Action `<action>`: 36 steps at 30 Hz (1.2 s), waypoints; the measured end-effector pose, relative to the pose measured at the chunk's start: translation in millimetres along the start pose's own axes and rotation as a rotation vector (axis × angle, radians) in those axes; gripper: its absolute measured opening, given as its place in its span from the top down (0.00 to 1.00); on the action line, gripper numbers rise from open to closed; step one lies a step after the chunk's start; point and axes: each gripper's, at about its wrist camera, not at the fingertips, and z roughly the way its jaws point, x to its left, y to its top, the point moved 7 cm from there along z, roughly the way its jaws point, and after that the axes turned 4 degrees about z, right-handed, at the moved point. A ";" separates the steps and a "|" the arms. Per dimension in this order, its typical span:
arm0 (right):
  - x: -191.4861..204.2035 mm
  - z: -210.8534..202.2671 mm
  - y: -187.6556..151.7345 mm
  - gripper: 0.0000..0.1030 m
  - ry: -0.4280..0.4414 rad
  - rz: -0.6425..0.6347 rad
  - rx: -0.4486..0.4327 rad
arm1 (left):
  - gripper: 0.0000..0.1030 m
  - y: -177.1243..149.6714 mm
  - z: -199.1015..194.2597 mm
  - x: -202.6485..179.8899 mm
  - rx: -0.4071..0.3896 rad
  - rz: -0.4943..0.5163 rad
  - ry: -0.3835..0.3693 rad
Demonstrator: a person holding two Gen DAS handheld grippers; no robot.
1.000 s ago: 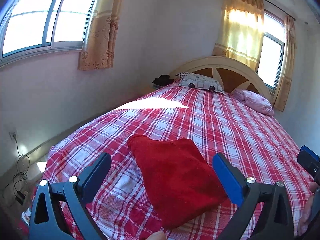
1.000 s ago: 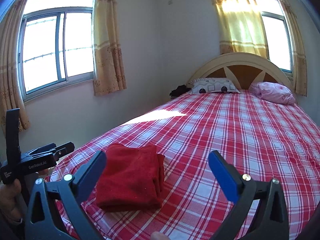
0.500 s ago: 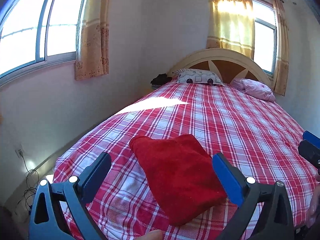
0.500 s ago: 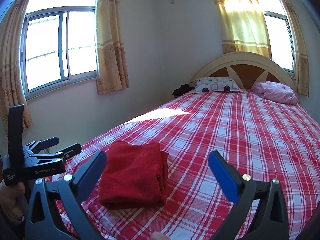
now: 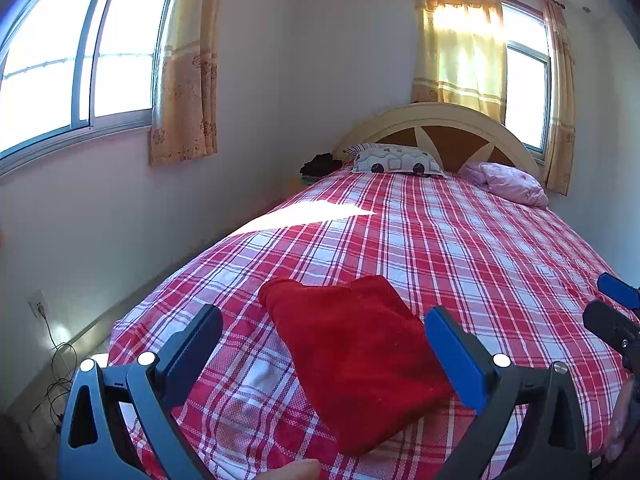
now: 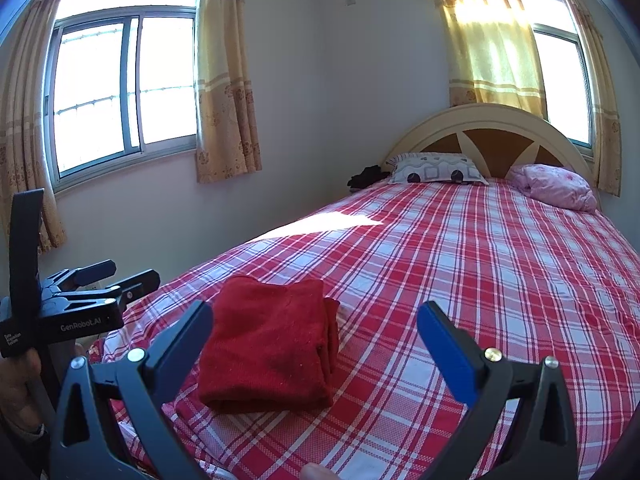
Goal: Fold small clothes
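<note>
A red cloth (image 5: pixel 356 356) lies folded into a thick rectangle on the near corner of the bed (image 5: pixel 460 248); it also shows in the right wrist view (image 6: pixel 268 340). My left gripper (image 5: pixel 324 344) is open and empty, raised above and just short of the cloth. My right gripper (image 6: pixel 316 340) is open and empty, to the right of the cloth and pulled back from it. The left gripper (image 6: pixel 120 278) appears at the left edge of the right wrist view, and the right gripper's fingers (image 5: pixel 618 296) at the right edge of the left wrist view.
The bed has a red and white checked sheet (image 6: pixel 460 264), a patterned pillow (image 5: pixel 396 160), a pink pillow (image 5: pixel 512 184) and a curved headboard (image 5: pixel 440 128). A wall with a window (image 5: pixel 60 64) runs along the left. A cable (image 5: pixel 56 364) lies on the floor.
Both grippers have drawn back and lifted a little from the folded cloth. The cloth has stayed in place on the bed.
</note>
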 end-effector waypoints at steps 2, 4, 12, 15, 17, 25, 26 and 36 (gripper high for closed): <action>0.8 0.3 -0.6 0.00 0.001 -0.002 0.000 | 0.02 0.3 -0.6 -1.8 -0.005 0.007 -0.003; 1.5 1.0 -0.1 0.00 -0.001 -0.005 -0.001 | 0.02 0.6 -1.8 -4.2 -0.007 0.015 -0.011; 2.3 0.6 -1.0 0.00 -0.004 -0.012 -0.001 | 0.02 1.1 -2.6 -7.7 -0.013 0.022 -0.034; 3.1 0.2 -1.8 0.00 -0.003 -0.016 0.001 | 0.02 2.4 -4.9 -8.3 -0.021 0.024 -0.043; 3.7 0.0 -2.2 0.00 -0.001 -0.017 0.000 | 0.02 4.1 -7.5 -8.9 -0.036 0.032 -0.041; 6.3 0.4 -6.2 0.00 0.006 -0.026 0.009 | 0.02 5.4 -8.2 -9.9 -0.047 0.041 -0.035; 6.5 0.2 -6.5 0.00 0.006 -0.027 0.009 | 0.02 5.5 -8.2 -9.7 -0.050 0.040 -0.036; 6.8 -0.7 -10.3 0.00 0.005 -0.025 0.012 | 0.02 1.0 -5.3 -8.7 -0.044 0.024 -0.052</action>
